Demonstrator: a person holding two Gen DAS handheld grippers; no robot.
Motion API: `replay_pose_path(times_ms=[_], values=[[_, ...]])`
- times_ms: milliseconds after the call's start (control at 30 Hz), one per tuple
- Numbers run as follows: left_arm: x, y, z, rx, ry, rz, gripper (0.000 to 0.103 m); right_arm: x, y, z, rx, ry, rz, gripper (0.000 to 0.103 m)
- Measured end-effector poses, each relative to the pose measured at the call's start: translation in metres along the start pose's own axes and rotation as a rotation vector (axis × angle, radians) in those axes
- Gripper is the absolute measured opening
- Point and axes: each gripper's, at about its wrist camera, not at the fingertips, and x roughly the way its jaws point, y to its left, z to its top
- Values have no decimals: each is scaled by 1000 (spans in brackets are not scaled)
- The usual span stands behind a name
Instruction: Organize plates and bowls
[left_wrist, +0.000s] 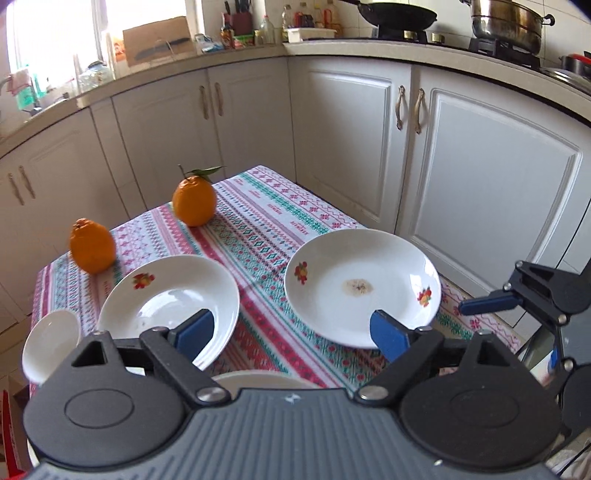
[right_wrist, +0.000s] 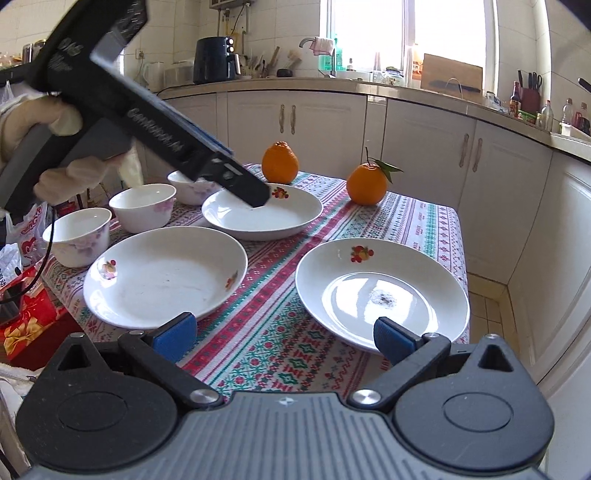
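Three white fruit-print plates lie on the patterned tablecloth (right_wrist: 417, 225): a near left plate (right_wrist: 162, 277), a near right plate (right_wrist: 382, 291) with a dark stain, and a far plate (right_wrist: 262, 212). Three white bowls (right_wrist: 142, 206) stand at the left edge. My left gripper (left_wrist: 293, 332) is open, hovering over the far plate (left_wrist: 168, 299) with the stained plate (left_wrist: 364, 284) to its right; it shows in the right wrist view (right_wrist: 255, 195). My right gripper (right_wrist: 282, 338) is open and empty above the table's near edge, between the two near plates.
Two oranges (right_wrist: 279, 162) (right_wrist: 366, 184) sit at the far side of the table. White kitchen cabinets (left_wrist: 351, 140) and a cluttered counter surround the table. Red packages (right_wrist: 26, 321) lie on the floor at left.
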Motion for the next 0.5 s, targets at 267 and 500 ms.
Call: replay_pose_path(times_ms=[267, 500], values=[[-29, -8, -65, -43, -6, 99, 95, -1, 11, 0, -9, -7, 28, 103], [-45, -3, -105, -131, 28, 128, 95, 5, 24, 1, -49, 6, 49, 103]])
